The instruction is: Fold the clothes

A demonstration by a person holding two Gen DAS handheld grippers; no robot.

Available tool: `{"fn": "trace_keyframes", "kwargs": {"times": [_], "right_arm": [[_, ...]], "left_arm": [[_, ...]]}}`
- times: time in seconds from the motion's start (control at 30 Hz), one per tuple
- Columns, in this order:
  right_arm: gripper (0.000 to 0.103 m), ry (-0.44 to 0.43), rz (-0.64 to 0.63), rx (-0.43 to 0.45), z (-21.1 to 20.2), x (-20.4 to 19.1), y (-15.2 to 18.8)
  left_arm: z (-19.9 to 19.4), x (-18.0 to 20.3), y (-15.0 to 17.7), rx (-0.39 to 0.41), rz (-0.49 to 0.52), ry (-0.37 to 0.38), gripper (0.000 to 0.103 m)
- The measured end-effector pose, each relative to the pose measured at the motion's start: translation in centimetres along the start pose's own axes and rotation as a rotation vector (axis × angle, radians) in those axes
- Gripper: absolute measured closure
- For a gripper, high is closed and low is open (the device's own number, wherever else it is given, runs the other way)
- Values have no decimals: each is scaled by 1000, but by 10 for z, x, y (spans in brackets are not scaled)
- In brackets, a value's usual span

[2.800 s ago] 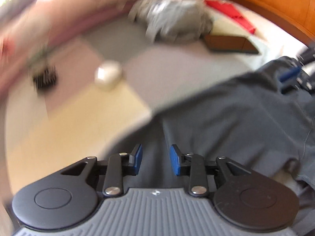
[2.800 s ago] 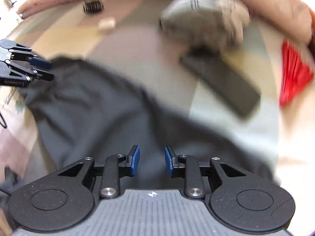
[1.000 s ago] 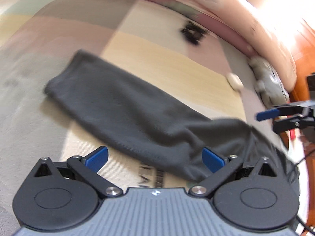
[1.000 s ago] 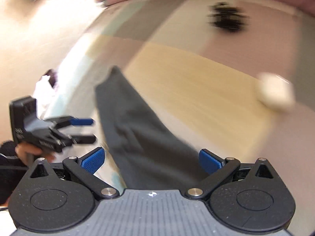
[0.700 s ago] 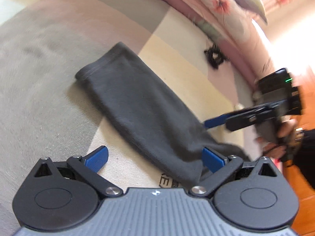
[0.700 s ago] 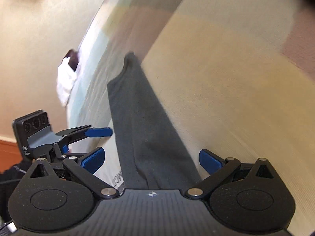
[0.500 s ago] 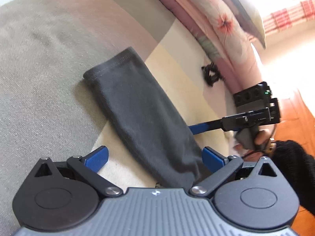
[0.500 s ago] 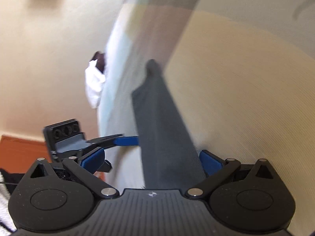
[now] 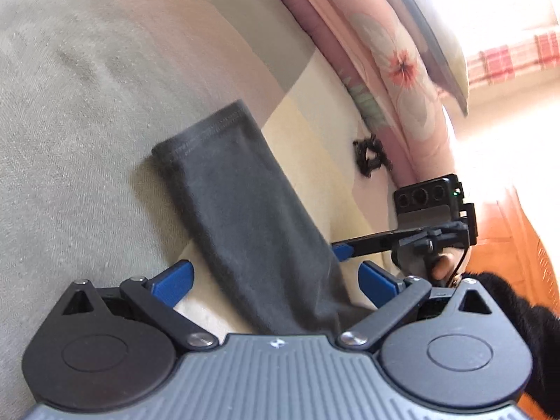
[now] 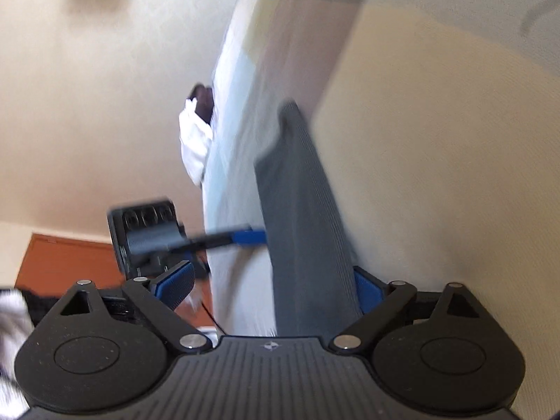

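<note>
A dark grey sleeve [image 9: 238, 203] of a garment lies flat on the patchwork bed cover [image 9: 70, 147], its stitched cuff at the far end. In the left wrist view it runs down between the blue pads of my left gripper [image 9: 274, 280], which is open and low over the cloth. My right gripper [image 9: 341, 250], held by a hand, reaches in from the right at the sleeve's edge. In the right wrist view the sleeve [image 10: 301, 210] passes between the fingers of my right gripper [image 10: 271, 285]. Its jaws are wide and closing, the right pad at the cloth's edge. The left gripper's finger [image 10: 248, 236] touches the sleeve's left side.
A pink floral quilt [image 9: 395, 70] is rolled along the far side of the bed, with a black hair clip [image 9: 371, 155] beside it. Orange wooden furniture [image 9: 507, 245] stands on the right. A white cloth [image 10: 196, 143] hangs at the bed's edge, above the beige floor.
Both grippers came down onto the sleeve from opposite sides, and the left one rolled. The sleeve now lies between both pairs of fingers. The right jaws have narrowed a little.
</note>
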State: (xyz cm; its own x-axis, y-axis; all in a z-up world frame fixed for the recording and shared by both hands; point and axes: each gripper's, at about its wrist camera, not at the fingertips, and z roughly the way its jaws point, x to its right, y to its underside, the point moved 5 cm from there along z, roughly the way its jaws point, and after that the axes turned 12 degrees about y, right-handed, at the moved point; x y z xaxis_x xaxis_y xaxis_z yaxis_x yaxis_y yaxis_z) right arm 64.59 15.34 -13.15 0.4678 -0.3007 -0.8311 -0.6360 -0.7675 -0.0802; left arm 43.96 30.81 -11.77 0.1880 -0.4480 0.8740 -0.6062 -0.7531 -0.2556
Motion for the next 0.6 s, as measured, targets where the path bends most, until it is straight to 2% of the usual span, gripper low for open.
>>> {"fn": "trace_keyframes", "kwargs": {"times": [0.1,0.13,0.2,0.23,0.27,0.3,0.37,0.43,0.47,0.5,0.6], "right_arm": [[10,33,-62,-16,2,-6,4],[17,38,-70,-15,0,-2,10],[36,38,-21,7,-8,15,19],[61,45,20,24,-11,26,21],[94,56,41,33,-12,33,23],[103,70,49,37,-11,36,24],[103,97,65,46,-11,44,27],[103,116,50,58,-11,43,29],[103,127,44,64,-11,42,29],[103,140,42,70,-13,41,30],[103,192,20,85,-15,35,29]], "left_arm": [[3,-1,-10,29,-20,-4,6],[3,-2,-13,39,-33,-2,7],[0,-7,-17,57,-52,2,19],[-2,-11,-18,65,-60,7,23],[-4,-15,-19,74,-69,10,31],[-6,-18,-18,81,-72,5,39],[-6,-21,-17,85,-56,-12,47],[-6,-25,-16,95,-43,-51,66],[-6,-29,-16,100,-42,-84,91],[-6,-32,-15,105,-44,-114,95],[-5,-26,-15,115,-11,-157,98]]}}
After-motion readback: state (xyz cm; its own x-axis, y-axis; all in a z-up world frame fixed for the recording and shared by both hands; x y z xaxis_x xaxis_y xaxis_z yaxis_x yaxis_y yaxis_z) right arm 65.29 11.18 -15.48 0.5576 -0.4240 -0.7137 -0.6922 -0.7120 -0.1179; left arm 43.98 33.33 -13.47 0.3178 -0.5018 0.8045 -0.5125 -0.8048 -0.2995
